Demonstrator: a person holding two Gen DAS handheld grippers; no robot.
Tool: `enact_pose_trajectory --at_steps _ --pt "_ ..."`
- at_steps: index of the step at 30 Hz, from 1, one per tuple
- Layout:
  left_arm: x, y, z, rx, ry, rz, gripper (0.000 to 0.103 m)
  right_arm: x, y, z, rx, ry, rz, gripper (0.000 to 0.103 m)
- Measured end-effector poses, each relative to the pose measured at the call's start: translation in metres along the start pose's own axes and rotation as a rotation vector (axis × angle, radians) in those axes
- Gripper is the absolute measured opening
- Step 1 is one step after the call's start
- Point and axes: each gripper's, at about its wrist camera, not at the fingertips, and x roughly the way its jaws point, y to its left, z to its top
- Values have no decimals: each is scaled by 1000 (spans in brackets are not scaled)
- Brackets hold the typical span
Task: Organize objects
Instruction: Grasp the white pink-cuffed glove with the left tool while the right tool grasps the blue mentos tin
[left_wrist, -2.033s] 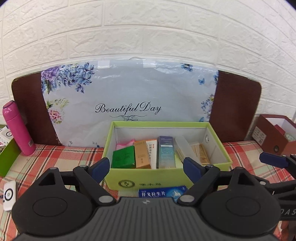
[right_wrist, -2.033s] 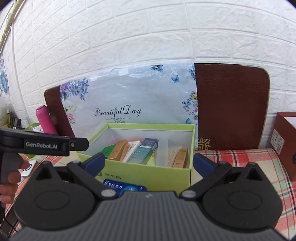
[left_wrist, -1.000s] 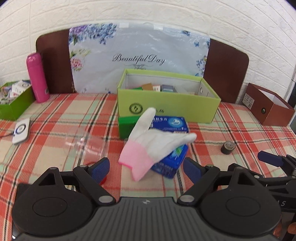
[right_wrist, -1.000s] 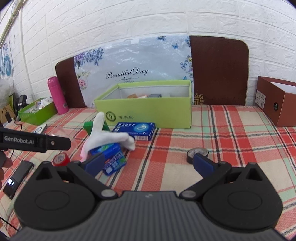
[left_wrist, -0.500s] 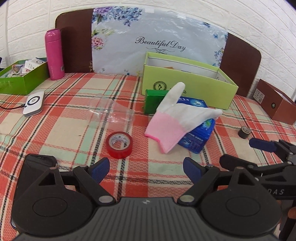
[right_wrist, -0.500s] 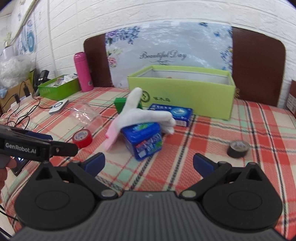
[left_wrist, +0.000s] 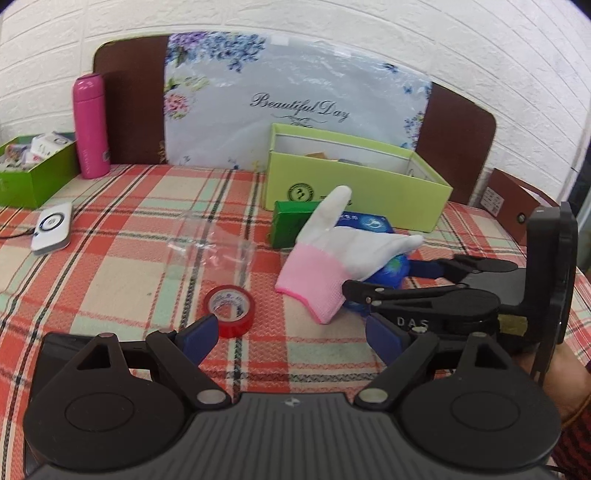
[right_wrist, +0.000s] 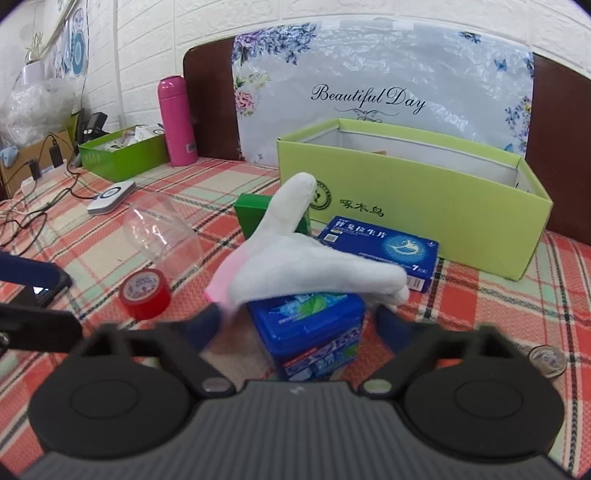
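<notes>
A white glove with a pink cuff (right_wrist: 295, 266) (left_wrist: 332, 254) lies draped over a blue gum tub (right_wrist: 314, 332) on the plaid tablecloth. My right gripper (right_wrist: 299, 325) is open, its fingers either side of the tub, not touching it. It also shows in the left wrist view (left_wrist: 376, 280). My left gripper (left_wrist: 291, 332) is open and empty, just behind a red tape roll (left_wrist: 229, 305) (right_wrist: 145, 293). A light green box (right_wrist: 424, 199) (left_wrist: 354, 188) stands behind, with a blue medicine box (right_wrist: 380, 247) and a dark green box (left_wrist: 291, 221) in front of it.
A clear plastic cup (right_wrist: 162, 229) lies on its side at left. A pink bottle (left_wrist: 90, 125), a green tray (left_wrist: 37, 173) and a white device (left_wrist: 51, 227) are at far left. A brown box (left_wrist: 517, 206) is at right. A black tape roll (right_wrist: 546, 360) lies near right.
Both grippers have pulled back from the light green box and dropped low. The right gripper has closed in on the blue tub under the glove; the left now sits behind the red tape.
</notes>
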Motion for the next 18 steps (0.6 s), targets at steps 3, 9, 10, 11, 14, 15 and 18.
enact_pose_trajectory --at_steps 3,9,10,11,14,15,18 --pt "4 -9 1 43 -16 -24 90 -15 -4 -6 46 1 13 57" --pt "31 -28 3 57 8 -121 90 -59 -22 -31 114 1 -3 57" --pt "39 -33 3 55 26 -136 90 -66 -25 -36 120 6 -5 57" --pt "46 -38 3 56 47 -157 90 -73 -26 -41 124 8 -10 57" --pt "63 -56 1 72 90 -221 90 -93 -30 -54 130 10 -17 57" --pt "67 -62 1 80 90 -230 90 -97 -31 -58 131 15 -42 57" --pt "76 -75 1 108 112 -276 90 -108 -39 -66 129 15 -97 58"
